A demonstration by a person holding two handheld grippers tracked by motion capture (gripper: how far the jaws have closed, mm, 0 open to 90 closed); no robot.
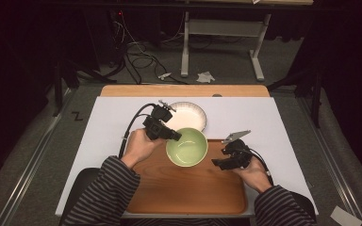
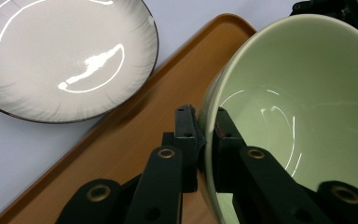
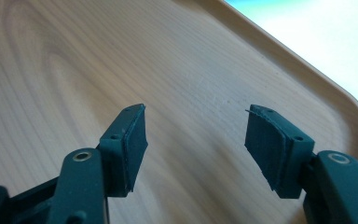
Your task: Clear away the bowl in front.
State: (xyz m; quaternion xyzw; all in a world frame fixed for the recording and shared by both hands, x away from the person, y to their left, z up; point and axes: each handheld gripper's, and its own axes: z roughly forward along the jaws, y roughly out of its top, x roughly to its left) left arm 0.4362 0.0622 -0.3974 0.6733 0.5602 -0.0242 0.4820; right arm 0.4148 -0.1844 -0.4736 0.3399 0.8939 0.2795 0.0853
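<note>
The left claw (image 2: pixel 206 140) is pinching the rim of the green bowl (image 1: pixel 186 147), one jaw inside and one outside, at the far end of the wooden tray (image 1: pixel 188 188) on the desk (image 1: pixel 245 117). Likely the bowl is being lifted or placed, so it is worth keeping the grip firm and the bowl level. The right claw (image 3: pixel 196 140) is hovering wide and empty over the tray. One bowl, one tray, one white plate (image 1: pixel 188 115), two claws.

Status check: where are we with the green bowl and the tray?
Done: the wooden tray holds no other dishes. In hand: left gripper clamps the pale green ceramic bowl by its rim, over the tray. Left, probably: the white plate on the table; right gripper is open, idle.
</note>
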